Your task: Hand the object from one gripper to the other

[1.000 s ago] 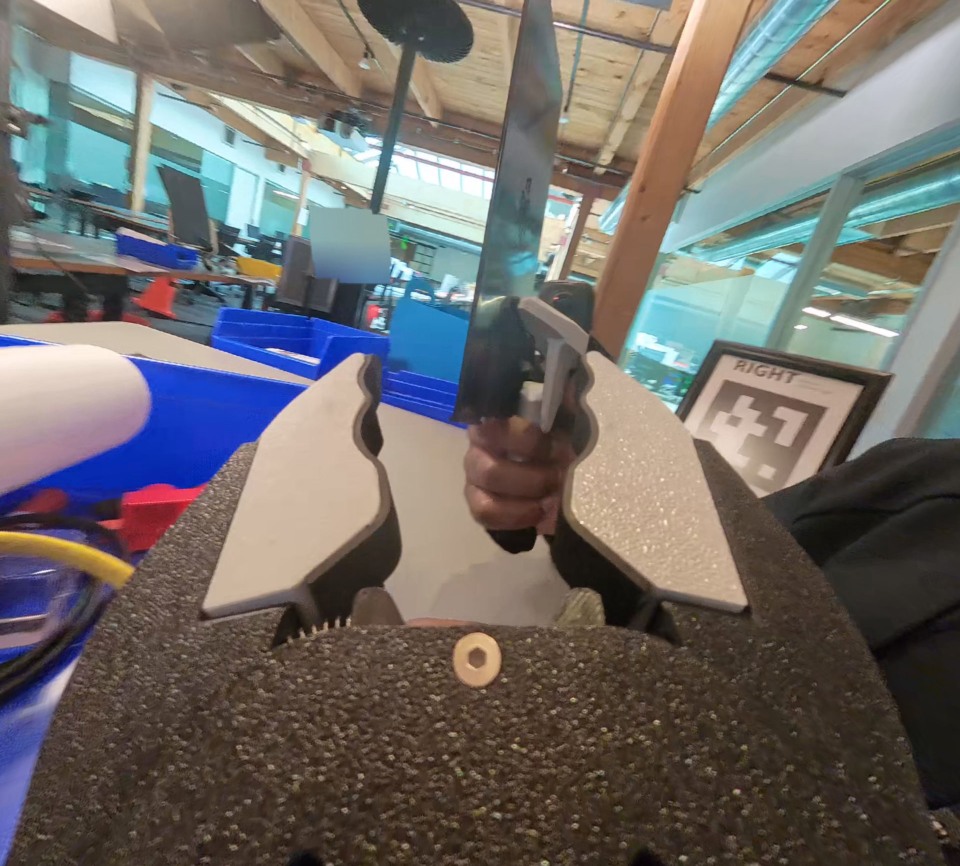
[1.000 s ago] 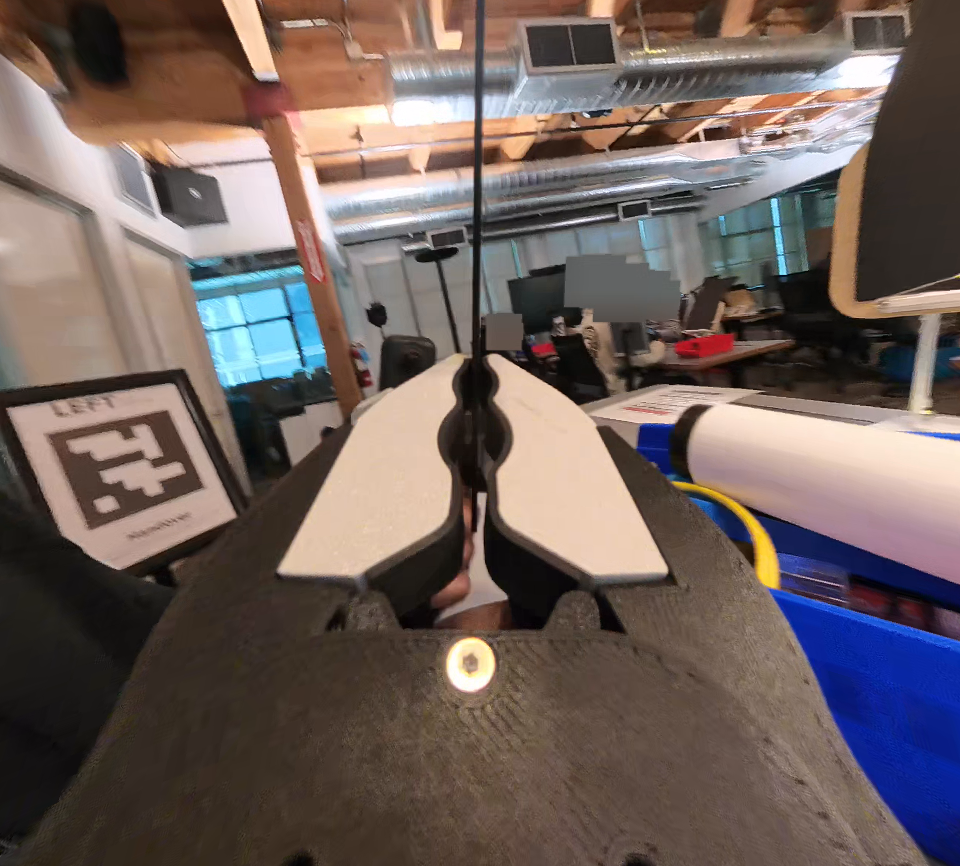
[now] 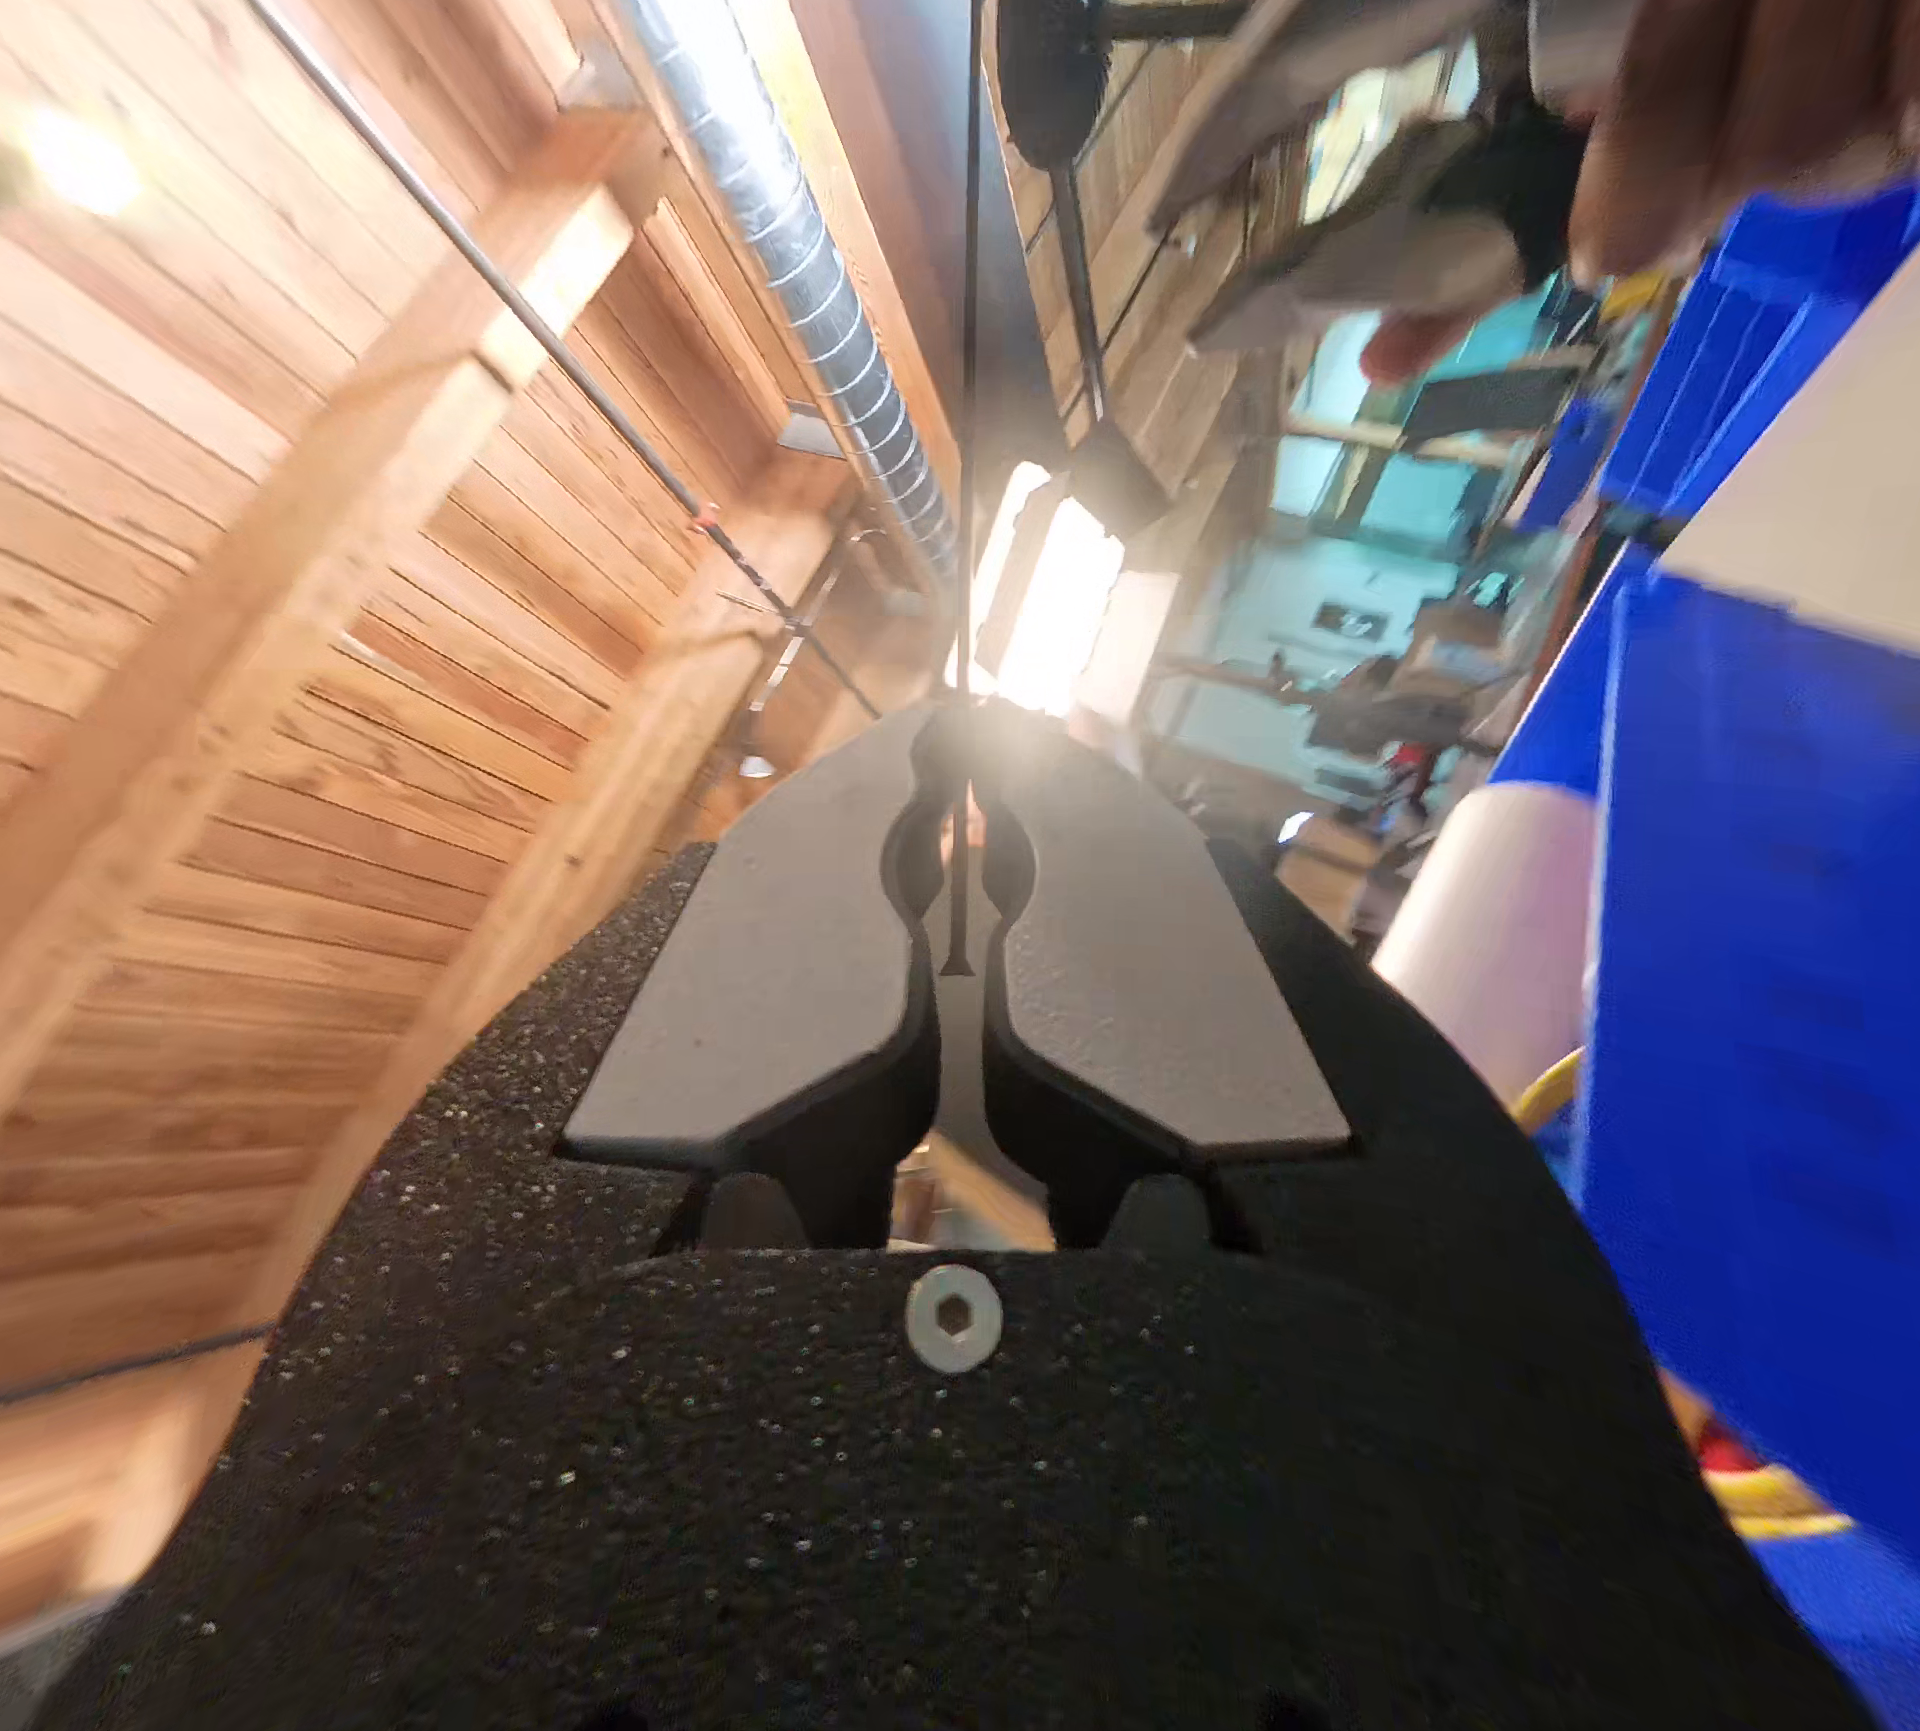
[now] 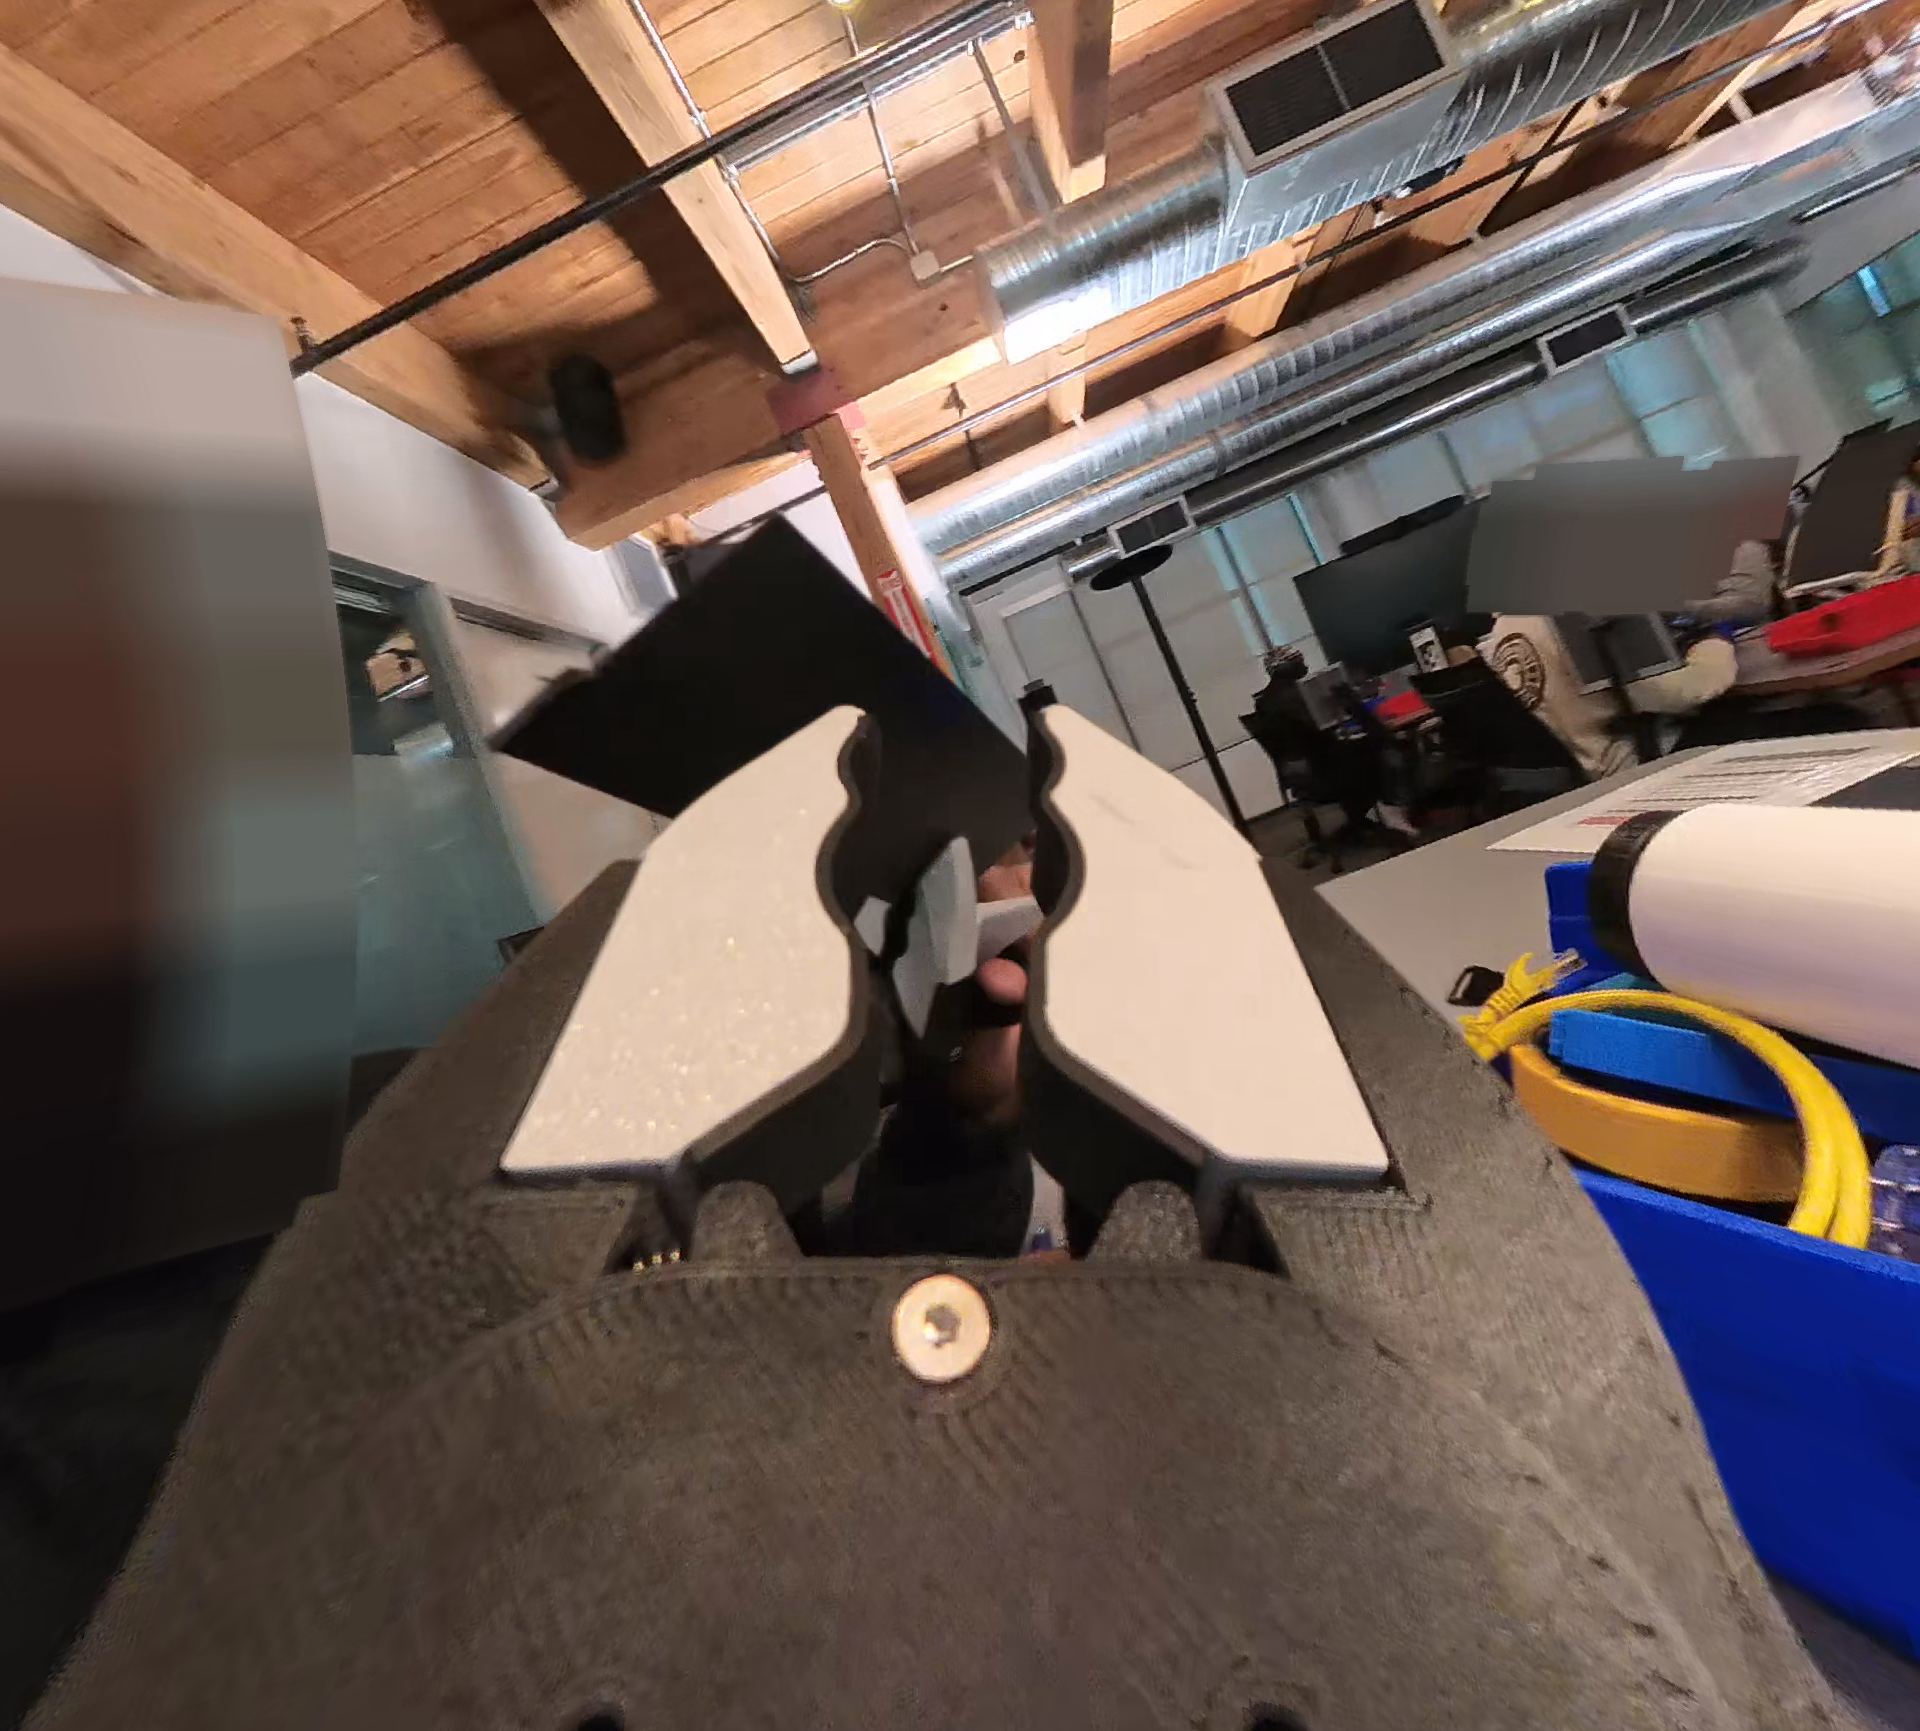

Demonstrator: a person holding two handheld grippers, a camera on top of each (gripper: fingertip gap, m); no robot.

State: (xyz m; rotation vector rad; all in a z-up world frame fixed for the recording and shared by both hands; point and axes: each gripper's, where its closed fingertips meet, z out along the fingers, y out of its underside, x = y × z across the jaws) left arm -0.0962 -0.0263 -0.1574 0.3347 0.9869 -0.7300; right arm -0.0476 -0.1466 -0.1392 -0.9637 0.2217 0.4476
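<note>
Left gripper (image 3: 961,751) is clamping the thin black sheet (image 3: 971,310) edge-on: its jaws are pinched nearly together, with only the sheet's thickness between the tips. In the left wrist view the sheet is showing as a dark line running from between the fingers straight away toward the wood ceiling (image 3: 312,393). Its near end is sitting a little way back inside the jaw gap.

Right gripper (image 4: 945,725) is standing with its jaws apart and a clear gap between the fingers; nothing is touching either pad. Through that gap, farther off, the black sheet (image 4: 748,673) is appearing face-on as a tilted dark panel, held at its lower corner by the left gripper (image 4: 951,918), with a hand (image 4: 987,1058) below it. The sheet is lying beyond the right fingertips, not between them.

In the left wrist view the right gripper (image 3: 1340,154) is sitting upper right, blurred, fingers spread, held by a hand (image 3: 1725,40), well apart from the sheet's edge.

Room: open air is surrounding the sheet on all sides. The blue bin (image 4: 1766,1318) is sitting right of the right gripper, holding a yellow cable (image 4: 1808,1120) and a white tube (image 4: 1766,912). A grey table (image 4: 1455,892) is lying behind it.
</note>
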